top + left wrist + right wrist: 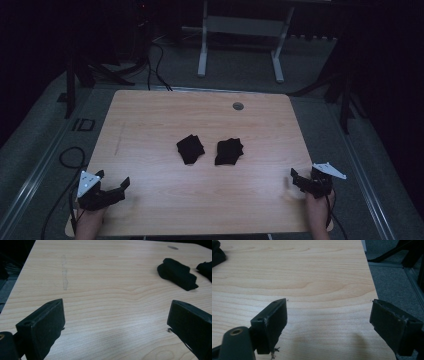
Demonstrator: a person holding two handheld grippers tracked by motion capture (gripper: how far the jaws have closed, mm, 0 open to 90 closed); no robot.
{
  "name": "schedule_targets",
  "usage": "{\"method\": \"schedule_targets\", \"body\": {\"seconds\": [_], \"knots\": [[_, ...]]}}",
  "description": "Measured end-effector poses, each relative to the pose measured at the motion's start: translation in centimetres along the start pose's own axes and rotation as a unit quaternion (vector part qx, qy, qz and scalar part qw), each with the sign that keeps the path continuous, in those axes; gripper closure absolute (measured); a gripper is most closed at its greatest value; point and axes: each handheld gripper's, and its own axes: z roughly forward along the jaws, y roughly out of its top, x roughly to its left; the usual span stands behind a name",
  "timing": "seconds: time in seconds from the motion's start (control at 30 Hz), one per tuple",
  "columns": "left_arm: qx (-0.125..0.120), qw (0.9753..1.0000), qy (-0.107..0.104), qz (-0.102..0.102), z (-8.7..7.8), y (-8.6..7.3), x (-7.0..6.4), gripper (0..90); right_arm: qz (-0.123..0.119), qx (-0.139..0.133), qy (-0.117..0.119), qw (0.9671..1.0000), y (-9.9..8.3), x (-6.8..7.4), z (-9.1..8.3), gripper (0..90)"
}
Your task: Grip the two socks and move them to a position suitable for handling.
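Second black cloth (206, 268), beyond the left gripper (116, 320), cut by the frame edge; its shape unreadable.

Bare table (150, 125) ahead, two black cloths (190, 149) mid-table

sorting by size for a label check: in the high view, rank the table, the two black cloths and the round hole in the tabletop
1. table
2. left black cloth and right black cloth: look alike, no ranking
3. round hole
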Motion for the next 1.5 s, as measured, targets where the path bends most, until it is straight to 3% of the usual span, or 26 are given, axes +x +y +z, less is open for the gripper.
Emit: {"method": "schedule_targets", "body": {"seconds": [0.23, 0.53, 0.73, 0.93, 1.07, 1.2, 1.3, 1.37, 1.5], "knots": [[0.000, 1.0000, -0.009, 0.003, 0.2, 0.1, -0.2, 1.8, -0.005, 0.009, 0.013, 0.9999, 0.0, 0.0, 0.1, 14.3], [0.005, 0.9985, -0.047, 0.028, 0.7, 0.3, -1.5, 1.7, -0.026, 0.040, 0.068, 0.9966, 0.2, 0.3, 0.1, 14.2], [0.000, 0.9970, -0.073, 0.028, 0.9, 0.3, -2.1, 1.7, -0.059, 0.061, 0.101, 0.9913, 0.7, 1.4, 0.6, 13.9], [0.000, 0.9949, -0.087, 0.051, 1.2, 0.3, -3.1, 1.8, -0.099, 0.069, 0.124, 0.9849, 1.5, 3.2, 1.3, 13.3], [-0.002, 0.9937, -0.103, 0.045, 1.3, 0.4, -3.7, 1.8, -0.123, 0.072, 0.145, 0.9791, 2.3, 4.7, 1.9, 13.3], [0.011, 0.9936, -0.104, 0.043, 1.4, 0.6, -4.3, 1.7, -0.140, 0.065, 0.171, 0.9730, 3.3, 6.5, 2.5, 13.3], [0.023, 0.9918, -0.122, 0.032, 1.5, 0.7, -4.7, 1.8, -0.147, 0.069, 0.197, 0.9668, 4.1, 7.9, 3.1, 13.3], [0.032, 0.9915, -0.119, 0.040, 1.6, 0.8, -5.0, 1.7, -0.150, 0.070, 0.212, 0.9631, 4.6, 8.8, 3.6, 13.3], [0.041, 0.9908, -0.121, 0.044, 1.9, 0.8, -5.4, 1.7, -0.152, 0.072, 0.220, 0.9610, 5.6, 10.9, 4.6, 13.1]]}}
